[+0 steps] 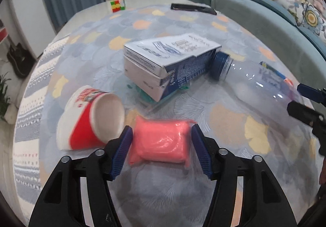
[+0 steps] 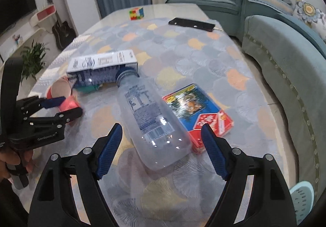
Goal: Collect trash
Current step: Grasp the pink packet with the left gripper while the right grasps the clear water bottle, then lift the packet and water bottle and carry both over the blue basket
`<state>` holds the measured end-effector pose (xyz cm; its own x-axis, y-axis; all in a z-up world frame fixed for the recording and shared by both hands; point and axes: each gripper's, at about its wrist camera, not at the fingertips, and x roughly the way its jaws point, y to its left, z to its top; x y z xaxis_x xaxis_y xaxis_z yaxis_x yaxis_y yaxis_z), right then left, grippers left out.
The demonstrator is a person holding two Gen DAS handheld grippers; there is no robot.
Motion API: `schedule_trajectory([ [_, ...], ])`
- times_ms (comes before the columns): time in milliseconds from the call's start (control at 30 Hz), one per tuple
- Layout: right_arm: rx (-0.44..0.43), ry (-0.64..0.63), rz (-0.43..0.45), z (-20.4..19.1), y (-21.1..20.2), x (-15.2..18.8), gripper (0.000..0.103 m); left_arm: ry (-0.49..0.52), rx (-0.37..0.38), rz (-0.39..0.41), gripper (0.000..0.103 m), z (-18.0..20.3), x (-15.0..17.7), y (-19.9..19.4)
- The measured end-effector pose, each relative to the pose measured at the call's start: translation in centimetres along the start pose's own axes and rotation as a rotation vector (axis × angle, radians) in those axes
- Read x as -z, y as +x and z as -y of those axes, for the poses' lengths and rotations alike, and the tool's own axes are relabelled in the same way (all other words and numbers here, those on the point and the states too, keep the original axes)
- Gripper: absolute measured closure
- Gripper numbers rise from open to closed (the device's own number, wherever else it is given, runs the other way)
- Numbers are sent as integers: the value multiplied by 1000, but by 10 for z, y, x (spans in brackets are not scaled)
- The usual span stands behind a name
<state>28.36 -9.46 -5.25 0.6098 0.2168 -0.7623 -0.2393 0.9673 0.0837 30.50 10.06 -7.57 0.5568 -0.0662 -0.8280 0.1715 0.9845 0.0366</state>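
My left gripper (image 1: 162,140) is spread wide around the soft pink plastic-wrapped packet (image 1: 161,142) near the counter's (image 1: 203,25) near edge, its fingers (image 1: 122,151) flanking it, not yet clamped. My right gripper (image 2: 162,146), equally wide open and holding nothing, brackets the base of the clear plastic bottle (image 2: 150,119) lying on its side mid-counter. I judge this the grasping step; next, both should close squarely, gently on the slippery bottle.

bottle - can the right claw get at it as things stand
Probably yes. The right claw is open, its fingers on either side of the bottle's base, with nothing between them. The red pack lies close along the bottle's right side and might get nudged.
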Motion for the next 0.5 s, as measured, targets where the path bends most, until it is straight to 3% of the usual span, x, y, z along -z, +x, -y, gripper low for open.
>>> schedule_trajectory([
  [200, 27, -77, -9, -18, 20, 3, 28, -8, -8, 12, 40, 0, 3, 5],
  [233, 19, -86, -2, -22, 20, 4, 30, -6, -10, 18, 46, 0, 4, 4],
  [300, 1, -112, -32, -28, 23, 6, 50, -1, -22, 26, 51, 0, 5, 2],
  [400, 5, -181, -49, -42, 20, 14, 51, 3, -21, 34, 54, 1, 9, -1],
  [500, -12, -155, -38, -39, 11, 16, 51, 10, -25, 54, 56, 1, 12, -8],
])
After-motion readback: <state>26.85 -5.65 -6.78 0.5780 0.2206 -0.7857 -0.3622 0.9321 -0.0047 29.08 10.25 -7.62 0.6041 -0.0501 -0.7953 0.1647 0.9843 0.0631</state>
